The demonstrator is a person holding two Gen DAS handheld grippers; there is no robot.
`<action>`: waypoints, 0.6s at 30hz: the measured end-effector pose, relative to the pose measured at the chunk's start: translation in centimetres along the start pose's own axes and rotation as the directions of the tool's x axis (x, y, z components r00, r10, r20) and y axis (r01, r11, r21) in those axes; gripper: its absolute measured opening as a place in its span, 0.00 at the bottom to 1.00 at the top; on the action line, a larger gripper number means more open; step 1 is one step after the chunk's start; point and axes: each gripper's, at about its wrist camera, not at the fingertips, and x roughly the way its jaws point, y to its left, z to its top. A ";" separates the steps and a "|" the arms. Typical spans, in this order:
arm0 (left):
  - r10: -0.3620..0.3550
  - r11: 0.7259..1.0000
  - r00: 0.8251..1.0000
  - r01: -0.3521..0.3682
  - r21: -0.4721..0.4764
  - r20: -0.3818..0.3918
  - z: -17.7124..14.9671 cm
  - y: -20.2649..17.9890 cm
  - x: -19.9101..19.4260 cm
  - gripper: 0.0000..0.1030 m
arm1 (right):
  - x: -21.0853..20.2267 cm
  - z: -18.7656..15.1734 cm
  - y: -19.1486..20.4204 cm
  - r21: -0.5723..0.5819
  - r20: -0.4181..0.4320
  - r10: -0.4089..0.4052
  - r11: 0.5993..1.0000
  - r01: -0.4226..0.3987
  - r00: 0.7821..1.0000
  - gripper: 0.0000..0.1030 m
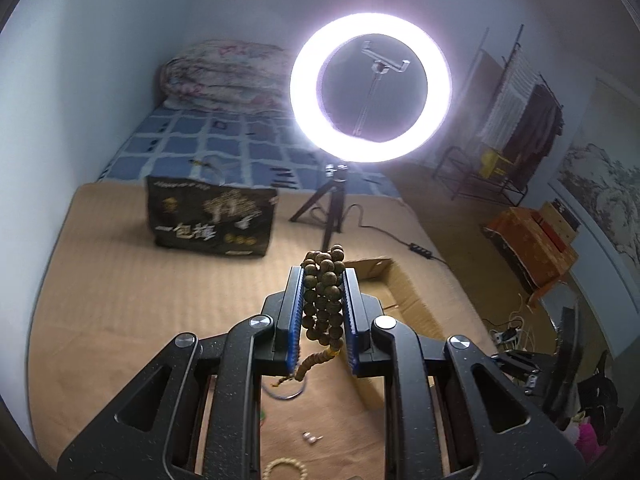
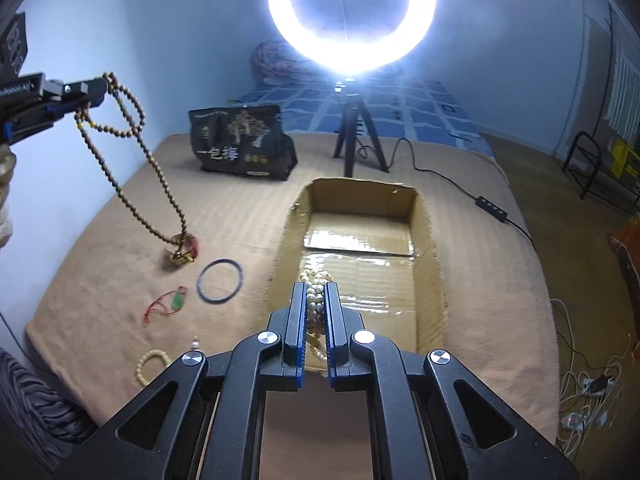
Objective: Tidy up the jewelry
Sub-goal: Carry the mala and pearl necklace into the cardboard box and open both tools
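My left gripper [image 1: 323, 276] is shut on a long brown wooden bead necklace [image 1: 323, 300]. In the right wrist view the left gripper [image 2: 105, 87] is raised at the far left and the necklace [image 2: 132, 120] hangs from it down to its tassel [image 2: 182, 250] on the tan blanket. My right gripper [image 2: 316, 292] is shut on a pale pearl-like bead strand [image 2: 315, 304] and holds it over the front of the open cardboard box [image 2: 428, 240]. A dark bangle [image 2: 220, 281], a red cord with a green pendant [image 2: 172, 302] and a cream bead bracelet [image 2: 152, 366] lie on the blanket left of the box.
A lit ring light on a tripod [image 2: 352, 136] stands behind the box, its cable and switch [image 2: 490, 204] trailing right. A black printed bag [image 2: 244, 142] sits at the back left. Small earrings [image 1: 311, 437] lie on the blanket. Cables and a power strip [image 2: 588, 388] lie on the floor right.
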 end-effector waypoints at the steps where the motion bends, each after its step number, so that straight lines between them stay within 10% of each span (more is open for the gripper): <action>1: -0.009 1.000 1.000 0.009 0.010 0.001 0.3 -0.7 0.3 0.16 | 0.1 0.1 -0.4 0.003 0.000 -0.006 1.000 0.006 1.000 0.06; 18: -0.095 0.992 0.995 0.097 0.081 -0.028 3.7 -8.3 7.8 0.16 | 2.1 0.8 -5.7 0.094 -0.030 -0.046 0.994 0.049 0.998 0.06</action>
